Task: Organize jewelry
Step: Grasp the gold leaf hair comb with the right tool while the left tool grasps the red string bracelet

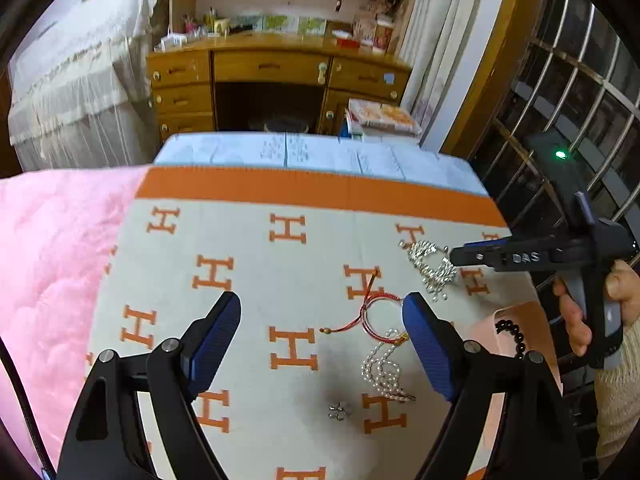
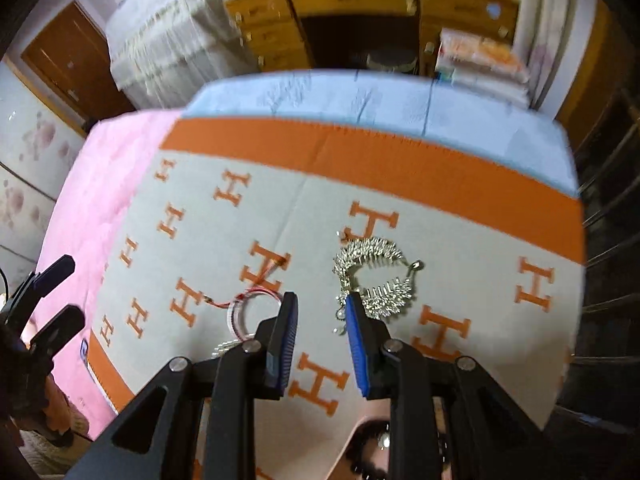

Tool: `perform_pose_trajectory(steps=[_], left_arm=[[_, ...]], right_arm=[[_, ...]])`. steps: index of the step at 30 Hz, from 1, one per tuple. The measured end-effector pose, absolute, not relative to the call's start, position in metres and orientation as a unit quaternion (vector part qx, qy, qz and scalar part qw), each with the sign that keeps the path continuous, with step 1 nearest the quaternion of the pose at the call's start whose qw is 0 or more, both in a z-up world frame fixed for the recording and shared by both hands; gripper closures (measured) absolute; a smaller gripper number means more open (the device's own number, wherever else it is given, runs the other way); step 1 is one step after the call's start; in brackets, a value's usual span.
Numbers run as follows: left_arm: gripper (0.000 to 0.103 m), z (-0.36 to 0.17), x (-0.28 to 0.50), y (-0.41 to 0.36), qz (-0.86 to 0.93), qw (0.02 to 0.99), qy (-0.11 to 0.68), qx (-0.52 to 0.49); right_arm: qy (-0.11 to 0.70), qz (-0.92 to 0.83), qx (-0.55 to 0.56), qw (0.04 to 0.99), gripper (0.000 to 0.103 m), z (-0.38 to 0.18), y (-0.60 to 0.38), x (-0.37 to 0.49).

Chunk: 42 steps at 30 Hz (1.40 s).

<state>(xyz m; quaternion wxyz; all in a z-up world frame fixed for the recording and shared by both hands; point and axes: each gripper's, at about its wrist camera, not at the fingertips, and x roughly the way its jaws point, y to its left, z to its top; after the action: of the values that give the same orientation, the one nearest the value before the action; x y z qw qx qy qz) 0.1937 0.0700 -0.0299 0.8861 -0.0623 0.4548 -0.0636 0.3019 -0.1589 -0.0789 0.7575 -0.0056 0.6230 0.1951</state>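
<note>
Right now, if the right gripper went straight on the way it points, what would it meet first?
Most likely the silver fringe necklace. The right gripper, jaws open, points down toward the H-patterned blanket, and one blue pad already overlaps the necklace's near edge. Depth is unclear; it could land on bare blanket just beside it.

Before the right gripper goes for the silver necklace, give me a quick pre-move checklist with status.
1. Right gripper open: ok, a gap shows between its fingers.
2. Silver necklace in reach ahead: ok, it lies on the H-pattern blanket just past the fingertips.
3. Necklace centred between the fingers: not ok, most of it sits to the right of the gap.
4. Necklace free of the red string bracelet: ok, they lie apart.
5. Left gripper out of the way: ok, open, above the bracelet and pearl strand.
6. Contact with the necklace: cannot tell; the view is blurred.
</note>
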Motion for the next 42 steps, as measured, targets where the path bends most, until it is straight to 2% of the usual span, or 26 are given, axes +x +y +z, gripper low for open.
perform_pose_trajectory(steps=[7,20,24,29,30,34,40,42], left_arm=[[0.021,-0.064,0.210,0.071,-0.061,0.870,0.485,-0.063],[0.021,-0.091,0.230,0.062,-0.067,0.856,0.510,-0.056],[0.021,-0.096,0.238,0.053,-0.071,0.853,0.515,-0.036],[0.022,-0.114,0.255,0.041,-0.094,0.831,0.547,-0.024],[0.022,-0.119,0.260,0.039,-0.099,0.824,0.558,-0.025],[0.036,-0.138,0.273,0.030,-0.118,0.795,0.594,-0.032],[0.038,-0.144,0.274,0.014,-0.122,0.787,0.605,0.000],[0.044,-0.145,0.273,0.006,-0.116,0.789,0.603,0.024]], right_arm=[[0.650,0.186,-0.051,0.735,0.078,-0.116,-0.146,0.322],[0.659,0.176,-0.144,0.717,0.079,-0.134,-0.124,0.322],[0.650,0.168,-0.164,0.723,0.087,-0.134,-0.120,0.317],[0.638,0.166,-0.142,0.738,0.089,-0.127,-0.126,0.309],[0.636,0.170,-0.128,0.742,0.094,-0.123,-0.130,0.308],[0.623,0.170,-0.066,0.761,0.094,-0.108,-0.146,0.305],[0.602,0.173,-0.006,0.780,0.094,-0.089,-0.163,0.299],[0.593,0.178,0.013,0.785,0.094,-0.081,-0.168,0.295]])
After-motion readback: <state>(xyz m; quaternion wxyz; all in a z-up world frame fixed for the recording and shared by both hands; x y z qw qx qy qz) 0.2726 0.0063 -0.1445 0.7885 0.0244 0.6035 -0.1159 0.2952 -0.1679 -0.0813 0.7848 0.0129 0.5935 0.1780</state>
